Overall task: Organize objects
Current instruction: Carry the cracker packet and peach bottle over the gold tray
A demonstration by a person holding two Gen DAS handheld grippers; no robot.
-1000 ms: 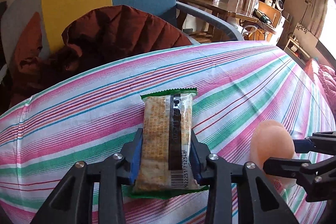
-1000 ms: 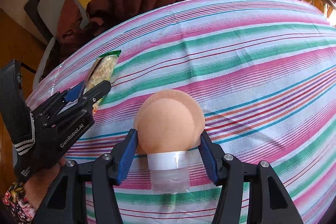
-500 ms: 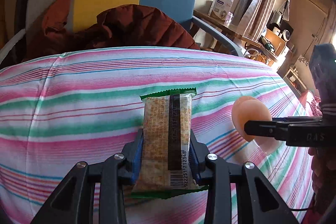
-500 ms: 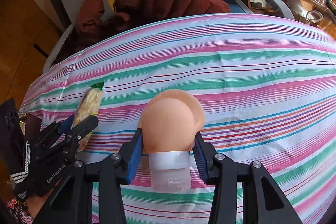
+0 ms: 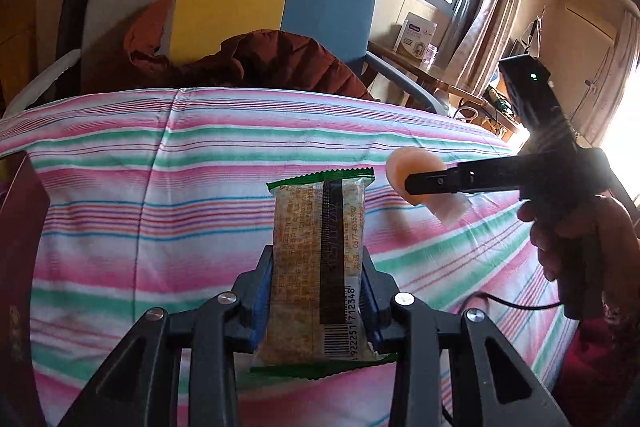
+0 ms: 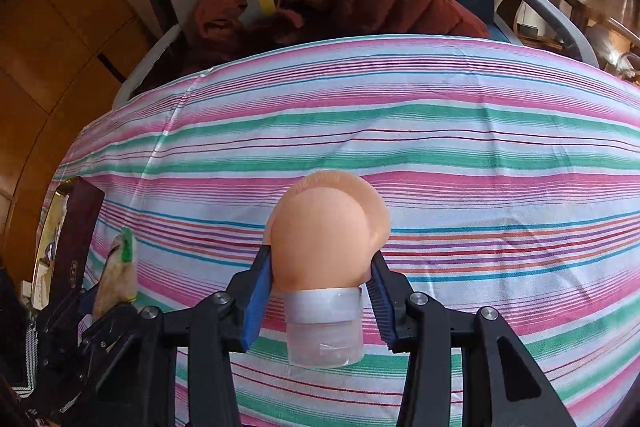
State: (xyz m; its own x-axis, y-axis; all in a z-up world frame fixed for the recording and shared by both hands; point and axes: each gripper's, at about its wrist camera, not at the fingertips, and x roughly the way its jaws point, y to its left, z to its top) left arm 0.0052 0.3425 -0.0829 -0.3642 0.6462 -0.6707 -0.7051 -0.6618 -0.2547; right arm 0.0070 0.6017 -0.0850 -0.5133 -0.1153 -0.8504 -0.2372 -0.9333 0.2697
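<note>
Blue pads clamped on both sides, one item in each hand, nothing put down yet.

My left gripper (image 5: 318, 291) is squeezing a green-edged cracker packet (image 5: 320, 259) by its long sides, held up over the striped tablecloth (image 5: 120, 207). My right gripper (image 6: 320, 291) pinches a peach silicone bottle (image 6: 326, 247) just above its clear cap, also off the cloth. A dark red box (image 5: 20, 267) sits at the left edge, maybe the drop spot, can't tell. So I'd say both pickups are done, and placing both is still ahead.
</note>
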